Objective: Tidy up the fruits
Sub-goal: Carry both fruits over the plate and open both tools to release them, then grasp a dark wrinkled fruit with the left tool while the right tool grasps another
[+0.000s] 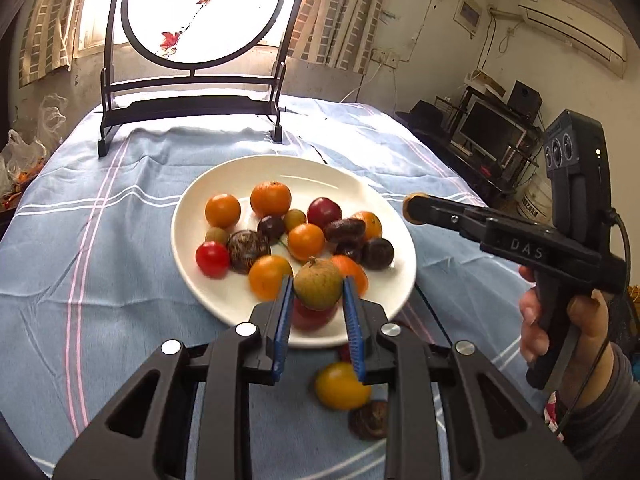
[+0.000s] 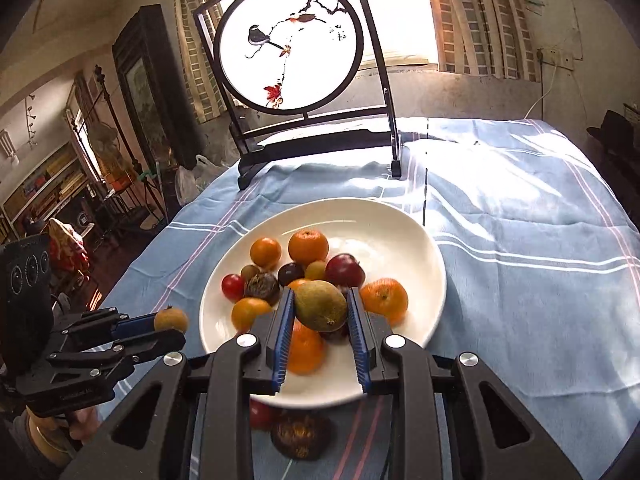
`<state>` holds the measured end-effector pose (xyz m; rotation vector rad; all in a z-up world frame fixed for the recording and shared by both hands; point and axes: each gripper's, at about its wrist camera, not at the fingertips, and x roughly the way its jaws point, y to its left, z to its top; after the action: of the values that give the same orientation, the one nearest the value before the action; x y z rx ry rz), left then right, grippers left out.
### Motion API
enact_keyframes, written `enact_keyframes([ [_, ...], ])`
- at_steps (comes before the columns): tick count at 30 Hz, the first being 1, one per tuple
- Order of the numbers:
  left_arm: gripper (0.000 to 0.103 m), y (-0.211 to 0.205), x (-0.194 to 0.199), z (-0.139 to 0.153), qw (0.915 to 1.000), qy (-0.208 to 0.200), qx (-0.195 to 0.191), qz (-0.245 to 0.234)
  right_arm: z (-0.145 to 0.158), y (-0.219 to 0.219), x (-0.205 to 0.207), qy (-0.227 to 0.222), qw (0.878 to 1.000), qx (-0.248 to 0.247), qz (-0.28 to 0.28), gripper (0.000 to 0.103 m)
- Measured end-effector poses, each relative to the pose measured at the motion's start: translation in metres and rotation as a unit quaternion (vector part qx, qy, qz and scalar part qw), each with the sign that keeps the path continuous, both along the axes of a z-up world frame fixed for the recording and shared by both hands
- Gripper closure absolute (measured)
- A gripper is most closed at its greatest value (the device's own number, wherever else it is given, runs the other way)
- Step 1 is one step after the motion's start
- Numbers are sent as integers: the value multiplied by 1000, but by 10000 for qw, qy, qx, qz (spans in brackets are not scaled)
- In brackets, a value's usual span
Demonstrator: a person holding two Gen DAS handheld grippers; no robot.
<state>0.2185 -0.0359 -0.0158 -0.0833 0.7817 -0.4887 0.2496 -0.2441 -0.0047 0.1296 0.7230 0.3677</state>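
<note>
Blue-padded fingers (image 1: 285, 320) of the left gripper (image 1: 316, 292) are closed on a brown-green fruit (image 1: 318, 283), held above the near rim of the plate (image 1: 192, 216). Right gripper (image 2: 320, 308) likewise: its fingers (image 2: 283, 320) are clamped on a larger olive-green fruit (image 2: 321, 306), also over the plate's near side. Seen from the left wrist, the right gripper comes in from the right, with a hand (image 1: 560, 328) on its grip.

Step in hand (judgement): both fruits are picked and are being carried to the plate. Next move likely calls for lowering each over a bare patch of plate, then opening the fingers. Bare space lies mostly along the far and right side; the centre is crowded, so a drop there could set the round fruits rolling.

Count on plate, left wrist view: about five orange fruits, roughly three red ones, two small green-brown ones, about five dark brown ones. Some are hidden behind the held fruits, so totals are approximate.

Not yet on the plate: a yellow fruit (image 1: 341, 385) and a dark fruit (image 1: 369, 420) lie on the blue cloth (image 1: 120, 280) over the counter, near the plate's near edge. A framed bird screen (image 1: 192, 12) stands beyond the plate.
</note>
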Motion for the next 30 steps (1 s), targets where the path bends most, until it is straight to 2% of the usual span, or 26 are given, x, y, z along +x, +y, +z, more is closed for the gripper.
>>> enact_keyframes([
  [6, 77, -15, 58, -20, 9989, 361, 184, 220, -13, 27, 46, 33, 9999, -91, -100, 76],
  [9, 46, -8, 64, -23, 9984, 387, 71, 414, -15, 28, 47, -79, 9997, -143, -207, 73],
  [10, 41, -4, 60, -20, 9985, 310, 14, 441, -14, 26, 43, -96, 9998, -68, -187, 72],
  [12, 38, 0, 47, -15, 9989, 127, 96, 442, -10, 22, 31, -126, 9998, -50, -161, 71],
  [14, 38, 0, 29, -11, 9988, -27, 284, 393, -6, 17, 15, -187, 9997, -49, -156, 66],
  [15, 37, -1, 19, -10, 9987, -88, 373, 338, -4, 16, 6, -238, 9996, -85, -154, 60],
  [18, 37, -6, -16, -11, 9980, -159, 595, 113, 3, 9, -23, -384, 9989, -183, -188, 58],
  [20, 37, -10, -44, -13, 9974, -225, 677, -102, 4, 1, -43, -355, 9992, -69, -157, 56],
  [22, 37, -14, -71, -18, 9960, -292, 808, -266, 0, -7, -65, -349, 9992, -29, -208, 51],
  [25, 37, -21, -101, -30, 9952, -188, 810, -508, -13, -17, -93, -264, 9992, -50, -303, 50],
  [30, 38, -38, -116, -51, 9938, -142, 1007, -457, -32, -26, -122, -145, 9988, -134, -441, 50],
])
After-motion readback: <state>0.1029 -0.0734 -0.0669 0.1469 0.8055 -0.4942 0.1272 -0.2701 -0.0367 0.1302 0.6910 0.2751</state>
